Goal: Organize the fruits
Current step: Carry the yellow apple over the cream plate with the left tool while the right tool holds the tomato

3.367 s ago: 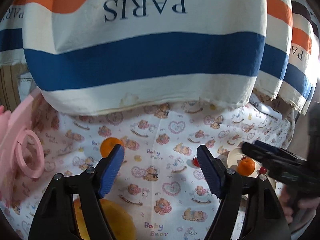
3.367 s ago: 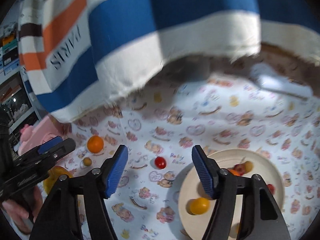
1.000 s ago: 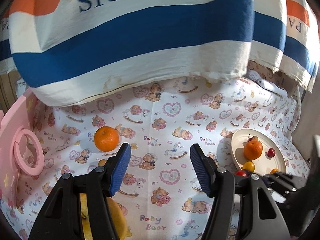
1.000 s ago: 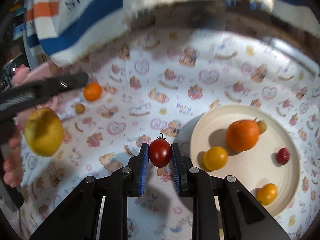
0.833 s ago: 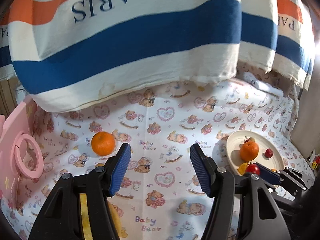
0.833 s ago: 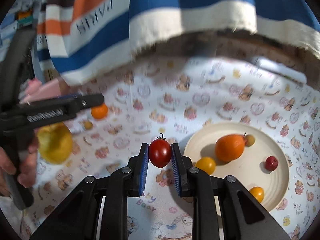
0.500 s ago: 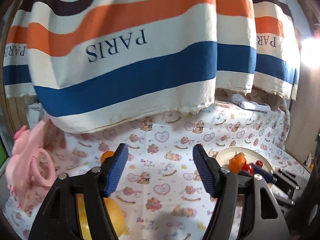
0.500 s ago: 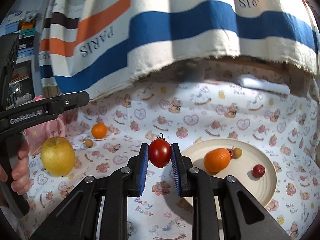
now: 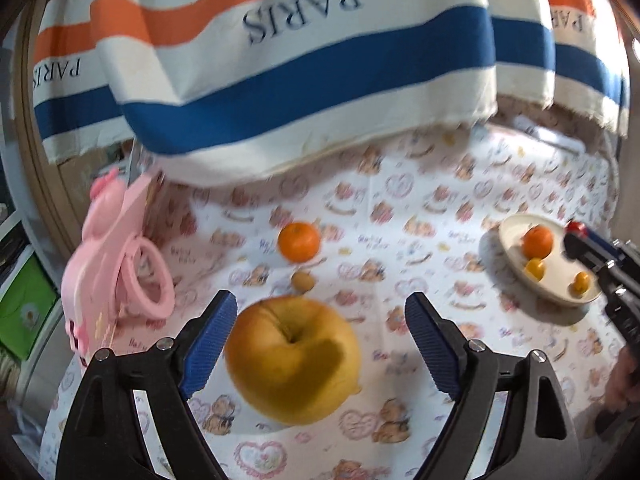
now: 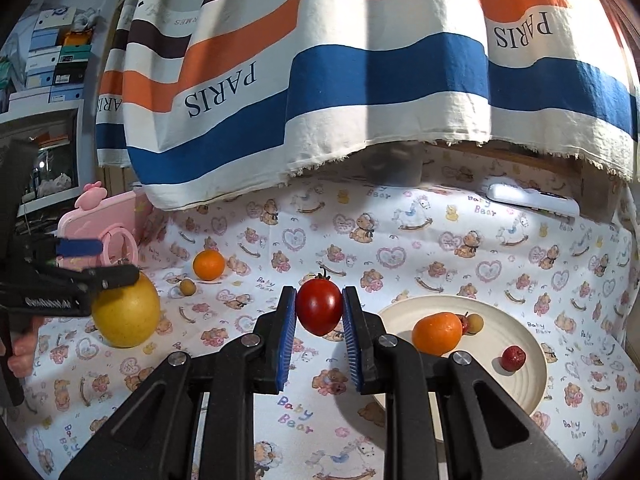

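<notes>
A big yellow apple [image 9: 292, 360] lies on the bear-print cloth between the blue pads of my left gripper [image 9: 320, 340]. Its jaws are opening and neither pad presses on the apple. From the right wrist view the same apple [image 10: 126, 312] shows under the left gripper [image 10: 100, 262]. My right gripper [image 10: 319, 314] is shut on a red cherry tomato [image 10: 319, 306], held in the air close to the cream plate [image 10: 532, 384]. On the plate lie a mandarin [image 10: 437, 334], a small red fruit [image 10: 513, 357] and a small tan fruit [image 10: 475, 323].
A second mandarin [image 9: 299, 241] and a small brown fruit [image 9: 303, 281] lie on the cloth beyond the apple. A pink toy with a ring [image 9: 120, 280] stands at the left. A striped PARIS cloth [image 10: 360, 80] hangs low over the back. A white bar [image 10: 532, 200] lies back right.
The left gripper has widened, tipped down and come onto the yellow apple, which now lies between its pads. The right gripper, still holding the tomato, has risen and levelled out.
</notes>
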Action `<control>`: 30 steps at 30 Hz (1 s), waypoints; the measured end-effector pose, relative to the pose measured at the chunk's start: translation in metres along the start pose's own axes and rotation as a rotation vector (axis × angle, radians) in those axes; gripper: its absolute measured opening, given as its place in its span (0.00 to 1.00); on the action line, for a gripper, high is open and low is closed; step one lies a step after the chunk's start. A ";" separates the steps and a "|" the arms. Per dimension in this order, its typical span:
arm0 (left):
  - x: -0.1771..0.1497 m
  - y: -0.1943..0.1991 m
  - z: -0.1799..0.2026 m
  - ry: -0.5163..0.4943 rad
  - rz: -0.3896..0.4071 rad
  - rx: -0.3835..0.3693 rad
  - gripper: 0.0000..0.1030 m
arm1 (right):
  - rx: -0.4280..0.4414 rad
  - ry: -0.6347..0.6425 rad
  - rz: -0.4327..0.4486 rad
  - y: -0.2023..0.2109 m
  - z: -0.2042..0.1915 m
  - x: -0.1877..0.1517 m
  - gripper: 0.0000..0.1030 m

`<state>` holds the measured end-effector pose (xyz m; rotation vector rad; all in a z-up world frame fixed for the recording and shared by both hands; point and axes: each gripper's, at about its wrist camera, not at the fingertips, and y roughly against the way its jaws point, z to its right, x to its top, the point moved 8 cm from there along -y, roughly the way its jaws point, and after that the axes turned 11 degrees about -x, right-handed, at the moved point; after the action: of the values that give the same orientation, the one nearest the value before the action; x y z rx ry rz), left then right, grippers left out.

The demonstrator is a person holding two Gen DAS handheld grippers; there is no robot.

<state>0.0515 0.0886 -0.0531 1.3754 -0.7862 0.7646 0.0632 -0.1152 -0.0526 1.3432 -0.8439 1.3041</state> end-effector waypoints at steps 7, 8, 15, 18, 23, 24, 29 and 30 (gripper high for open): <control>-0.013 -0.008 -0.009 -0.065 -0.065 0.103 0.83 | 0.002 -0.001 -0.006 -0.001 0.000 0.000 0.22; -0.014 -0.010 -0.010 -0.072 -0.070 0.111 0.83 | 0.004 -0.001 -0.008 -0.001 -0.001 -0.001 0.22; -0.027 -0.019 -0.017 -0.057 -0.082 0.078 0.86 | 0.003 -0.005 -0.018 -0.003 -0.001 -0.002 0.22; -0.032 -0.025 -0.015 -0.063 -0.093 0.064 0.88 | 0.002 -0.011 -0.027 -0.004 0.000 -0.002 0.22; -0.037 -0.031 -0.017 -0.062 -0.106 0.062 0.88 | 0.000 -0.024 -0.041 -0.007 0.002 -0.002 0.22; -0.037 -0.032 -0.018 -0.056 -0.111 0.056 0.89 | 0.000 -0.025 -0.042 -0.007 0.003 -0.002 0.22; -0.040 -0.036 -0.019 -0.045 -0.130 0.049 0.88 | -0.001 -0.023 -0.042 -0.007 0.003 -0.002 0.22; -0.040 -0.036 -0.019 -0.039 -0.129 0.045 0.88 | -0.001 -0.024 -0.042 -0.007 0.003 -0.002 0.22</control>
<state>0.0607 0.1052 -0.1068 1.4702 -0.7074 0.6597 0.0706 -0.1165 -0.0555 1.3713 -0.8280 1.2576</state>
